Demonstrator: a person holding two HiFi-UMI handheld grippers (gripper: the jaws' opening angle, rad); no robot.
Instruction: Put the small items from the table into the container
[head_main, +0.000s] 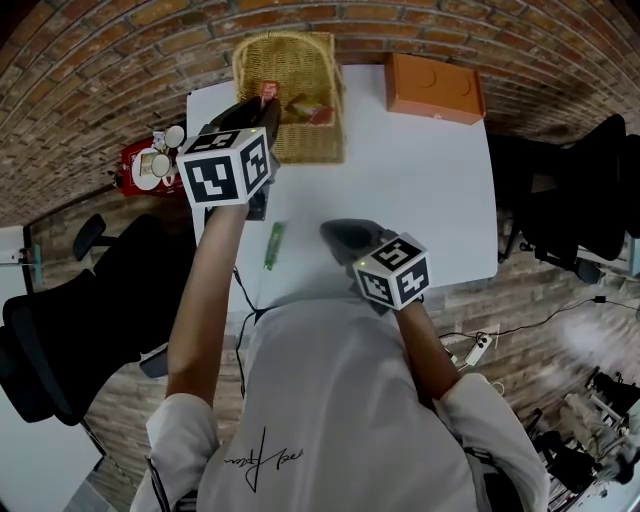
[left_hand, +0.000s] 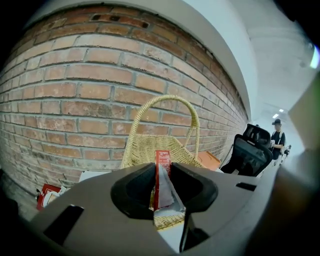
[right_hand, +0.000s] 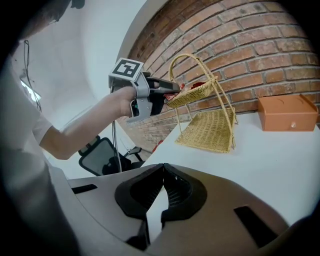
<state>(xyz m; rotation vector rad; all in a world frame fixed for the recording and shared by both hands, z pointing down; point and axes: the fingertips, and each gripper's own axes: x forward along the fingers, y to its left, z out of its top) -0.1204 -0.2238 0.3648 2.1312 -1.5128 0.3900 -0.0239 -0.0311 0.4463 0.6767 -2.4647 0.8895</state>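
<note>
Head view looks down on a white table (head_main: 420, 190) with a wicker basket (head_main: 310, 140) at the far edge and an orange box (head_main: 435, 87) off to its right. There are already a few small colourful bits lying inside the basket.

Left gripper (head_main: 258, 108) is up by the basket's left rim with a red packet (head_main: 267, 93) poking out of its tip. In the left gripper view the left gripper (left_hand: 162, 175) has its jaws clamped on that red packet (left_hand: 162, 160). It's standing upright between them, red on the outside and silvery grey on the inside. The basket (left_hand: 150, 147) and its tall handle sit right behind it against the brick wall. Can't quite tell if the packet is over the inside of the basket or just at the edge.

Right gripper (head_main: 340, 235) is low over the near part of the table, well apart from the basket. In the right gripper view the right gripper (right_hand: 161, 172) has its jaws pressed together with nothing in them, just white tabletop showing below. That same view catches the left gripper (right_hand: 167, 90) off to the side, tip up against the top of the basket (right_hand: 210, 130), with the orange box (right_hand: 287, 112) further right.

One thin green packet (head_main: 274, 245) is lying flat on the table between the two grippers, closer to the person than the basket.
</note>
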